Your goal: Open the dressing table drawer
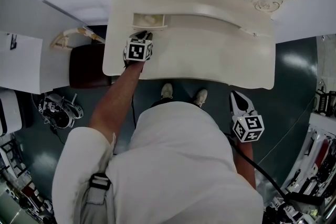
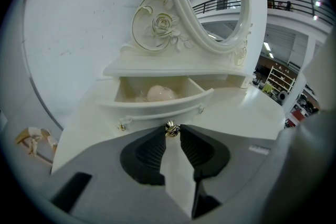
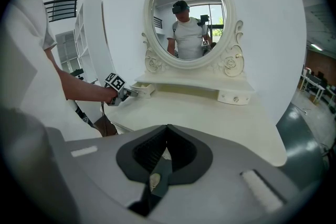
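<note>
So the left gripper (image 2: 172,132) is pinched on the little gold knob (image 2: 170,128) of the drawer (image 2: 157,106), which sits pulled out at about 11 o'clock on the dressing table (image 1: 220,60). The right gripper (image 3: 167,134) is closed on nothing, off the table's front edge around 4 o'clock.

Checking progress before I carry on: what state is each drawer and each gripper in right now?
Left drawer: pulled open, with a pale round thing inside.
Knob: pinched between the jaws of the left gripper.
Left gripper: shut on knob.
Right drawer: closed.
Right gripper: shut, empty.
</note>
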Tool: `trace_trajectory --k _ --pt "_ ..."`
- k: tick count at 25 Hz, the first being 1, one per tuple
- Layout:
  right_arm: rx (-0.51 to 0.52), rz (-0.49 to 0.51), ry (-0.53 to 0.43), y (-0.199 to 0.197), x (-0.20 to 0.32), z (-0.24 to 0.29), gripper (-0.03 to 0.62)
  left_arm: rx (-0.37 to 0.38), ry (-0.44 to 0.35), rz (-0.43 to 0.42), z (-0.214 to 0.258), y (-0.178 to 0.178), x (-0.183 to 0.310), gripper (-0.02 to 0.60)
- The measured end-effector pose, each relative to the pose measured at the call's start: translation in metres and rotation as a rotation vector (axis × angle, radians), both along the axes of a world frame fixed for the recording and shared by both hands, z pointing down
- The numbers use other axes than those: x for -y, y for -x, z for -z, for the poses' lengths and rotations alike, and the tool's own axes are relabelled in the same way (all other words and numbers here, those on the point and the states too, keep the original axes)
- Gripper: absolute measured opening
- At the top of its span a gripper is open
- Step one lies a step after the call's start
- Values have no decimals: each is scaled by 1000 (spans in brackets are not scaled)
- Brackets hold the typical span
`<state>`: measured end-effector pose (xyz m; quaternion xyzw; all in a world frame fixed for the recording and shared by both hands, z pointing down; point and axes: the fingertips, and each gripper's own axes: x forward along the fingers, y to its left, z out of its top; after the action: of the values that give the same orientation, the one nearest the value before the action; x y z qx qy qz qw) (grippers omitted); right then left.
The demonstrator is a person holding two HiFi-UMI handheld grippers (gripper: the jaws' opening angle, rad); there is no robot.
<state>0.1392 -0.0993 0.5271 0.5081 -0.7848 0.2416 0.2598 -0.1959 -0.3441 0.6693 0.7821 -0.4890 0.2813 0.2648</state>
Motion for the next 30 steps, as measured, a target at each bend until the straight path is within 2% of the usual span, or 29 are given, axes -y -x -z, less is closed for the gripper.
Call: trace_trajectory --k 20,25,30 --pt "12 11 -14 13 3 -3 2 -27 -27 -12 10 6 -20 115" --pt "17 28 -23 19 9 -1 2 -44 -32 -30 21 5 -42 106" --pt "27 44 -34 29 15 -2 2 -87 -24 -75 34 -2 -70 57"
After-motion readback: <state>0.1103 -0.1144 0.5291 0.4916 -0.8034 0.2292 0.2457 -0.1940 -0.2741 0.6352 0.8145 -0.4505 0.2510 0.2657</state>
